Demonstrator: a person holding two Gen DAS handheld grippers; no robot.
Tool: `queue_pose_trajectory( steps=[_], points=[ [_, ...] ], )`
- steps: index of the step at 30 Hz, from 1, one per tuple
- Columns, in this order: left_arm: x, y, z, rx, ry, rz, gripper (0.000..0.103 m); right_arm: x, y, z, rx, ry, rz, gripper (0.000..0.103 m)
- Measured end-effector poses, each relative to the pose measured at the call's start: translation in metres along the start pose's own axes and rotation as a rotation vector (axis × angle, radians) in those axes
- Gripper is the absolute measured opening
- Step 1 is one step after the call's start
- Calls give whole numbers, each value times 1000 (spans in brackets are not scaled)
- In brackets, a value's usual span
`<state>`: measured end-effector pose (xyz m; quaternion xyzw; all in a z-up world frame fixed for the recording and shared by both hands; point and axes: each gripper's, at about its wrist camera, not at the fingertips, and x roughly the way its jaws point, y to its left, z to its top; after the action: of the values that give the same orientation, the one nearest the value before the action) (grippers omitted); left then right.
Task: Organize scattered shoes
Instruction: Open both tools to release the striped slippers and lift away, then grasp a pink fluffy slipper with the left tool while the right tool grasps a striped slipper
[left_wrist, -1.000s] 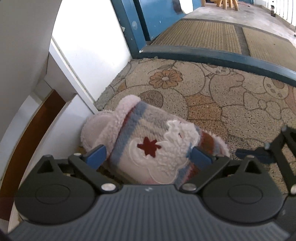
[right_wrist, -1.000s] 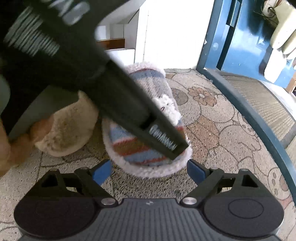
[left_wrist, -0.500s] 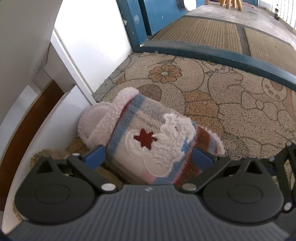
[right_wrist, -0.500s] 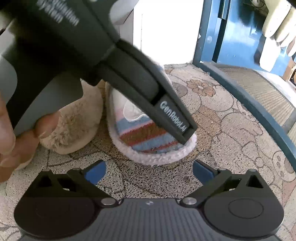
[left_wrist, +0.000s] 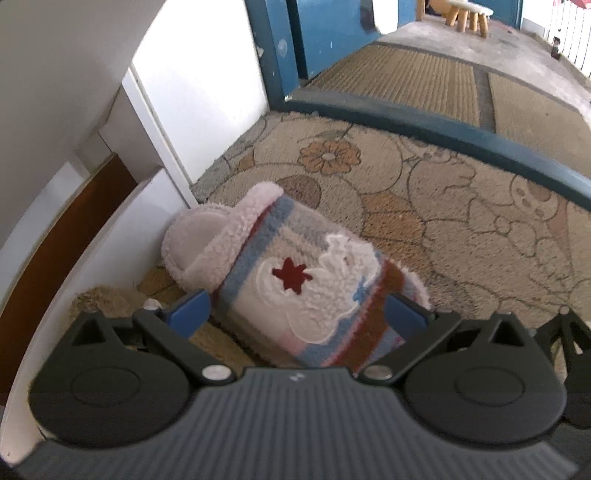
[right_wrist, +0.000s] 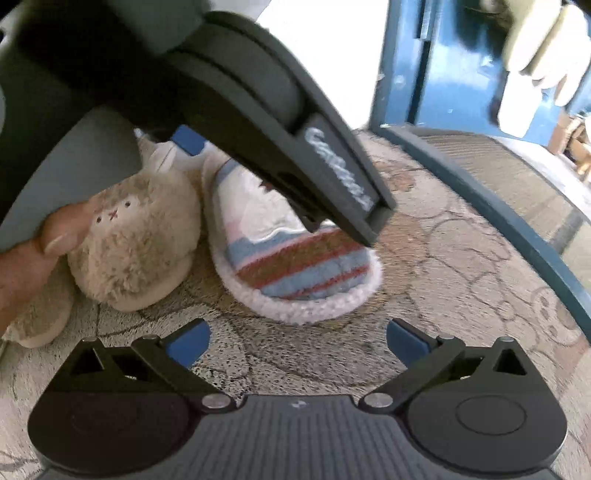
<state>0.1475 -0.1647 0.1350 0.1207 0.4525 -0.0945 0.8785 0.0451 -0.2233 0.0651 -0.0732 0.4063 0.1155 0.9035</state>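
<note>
The striped fleece slipper is being clamped across its upper by the left tool, toe pointing back toward it, on the patterned doormat. Being soft, light and squashy, it is best gripped there. The right tool is being held wide and empty, the slipper lying just ahead, beside a beige plush slipper.

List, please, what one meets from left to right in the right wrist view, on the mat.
A thumb → beige fluffy slipper → striped slipper → bare patterned mat → blue border strip.
</note>
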Motion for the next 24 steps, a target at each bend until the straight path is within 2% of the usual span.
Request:
queue_pose_trajectory(
  steps=[4,13,18,24],
  points=[
    [-10,-11,-3,13,2,-42,103,-31,-13,-15,95,-27,-54,102],
    [-37,-52,-14,22,18,-189,103,-116,-45,-55,192,-63,-167,103],
    [-55,-85,-29,72,32,-283,103,-161,-82,-102,321,-53,-297,103],
    [-69,-135,-52,168,58,-382,103,-177,-93,-153,405,-2,-343,103]
  ],
)
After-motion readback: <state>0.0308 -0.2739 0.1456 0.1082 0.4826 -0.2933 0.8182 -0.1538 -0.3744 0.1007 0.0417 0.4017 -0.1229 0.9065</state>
